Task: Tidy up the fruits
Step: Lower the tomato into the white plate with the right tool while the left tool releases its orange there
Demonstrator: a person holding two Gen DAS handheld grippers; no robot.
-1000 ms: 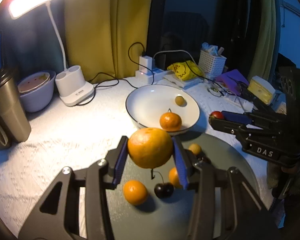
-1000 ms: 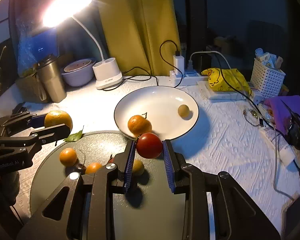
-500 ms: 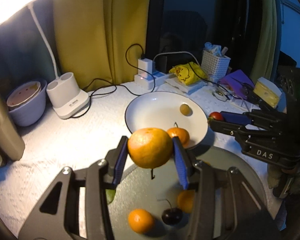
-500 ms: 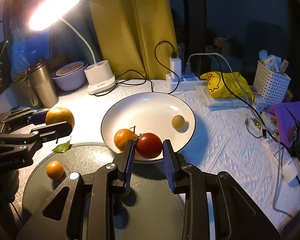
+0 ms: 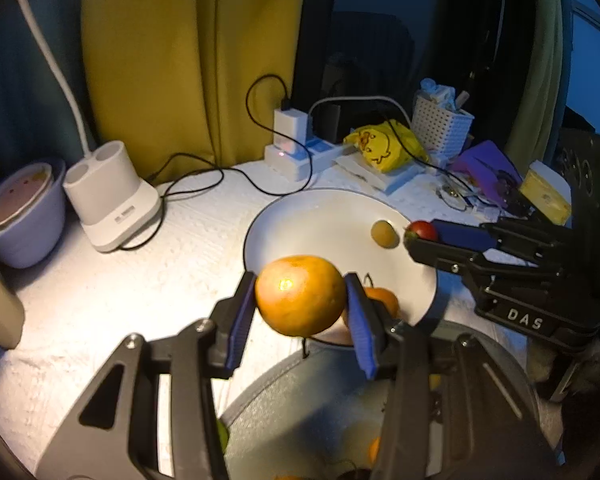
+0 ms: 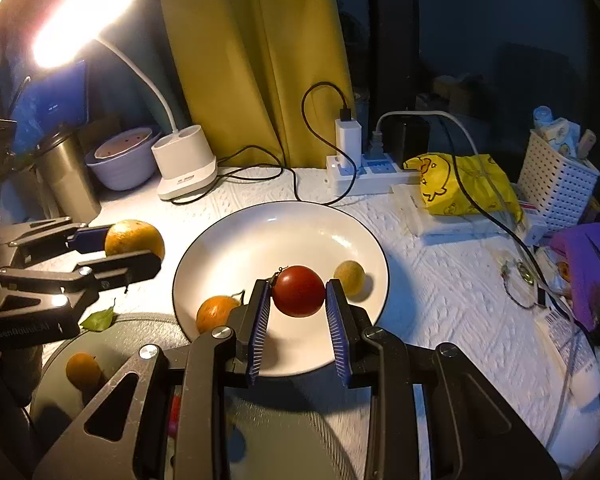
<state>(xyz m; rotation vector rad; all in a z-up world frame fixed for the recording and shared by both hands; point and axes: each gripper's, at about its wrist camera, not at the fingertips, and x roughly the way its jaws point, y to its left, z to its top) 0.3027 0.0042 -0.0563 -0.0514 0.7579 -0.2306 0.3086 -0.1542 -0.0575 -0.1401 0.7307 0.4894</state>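
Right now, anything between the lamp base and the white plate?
Only a black cable looped on bare white cloth between lamp base and white plate; right wrist view.

Lit desk lamp, yellow curtain

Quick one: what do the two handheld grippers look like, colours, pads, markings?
Both are matte black, angular linkage frames with silver screws and ribbed blue pads. The right gripper body shows white "DAS" lettering and a green light; the left gripper carries faint "GenRobot.AI" text. No sleeves or cables visible.
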